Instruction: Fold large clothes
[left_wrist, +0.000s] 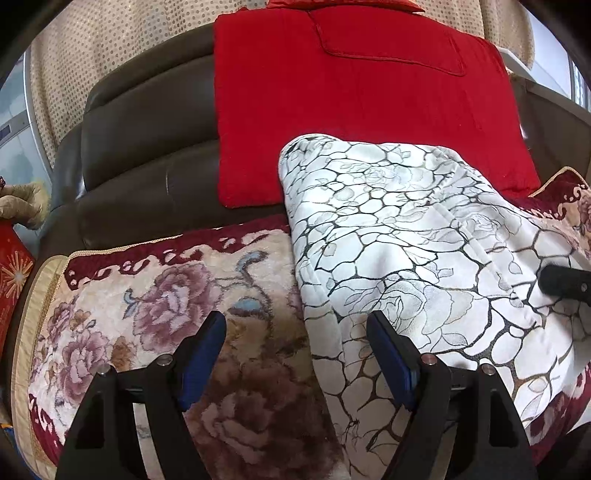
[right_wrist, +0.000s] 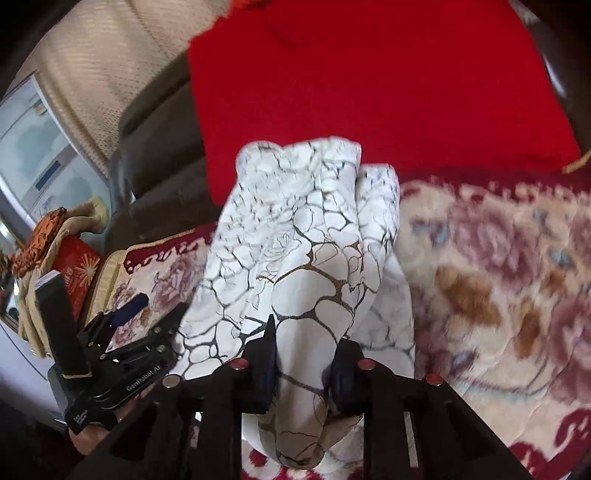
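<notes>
Sofa cover (left_wrist: 155, 317), floral and plush, lay beneath everything. On it, the right gripper (right_wrist: 304, 365) pinched a bunched fold of the white patterned garment (left_wrist: 406, 229); the left gripper (left_wrist: 295, 354) hung half-open, empty, straddling the garment's edge. Lifting slowly should keep layers aligned.

one white garment (left_wrist: 406, 236), two red cushions (left_wrist: 354, 103)

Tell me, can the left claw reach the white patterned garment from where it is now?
Probably yes: the left claw stands open, the garment edge lies between its fingers, nothing blocking.
</notes>
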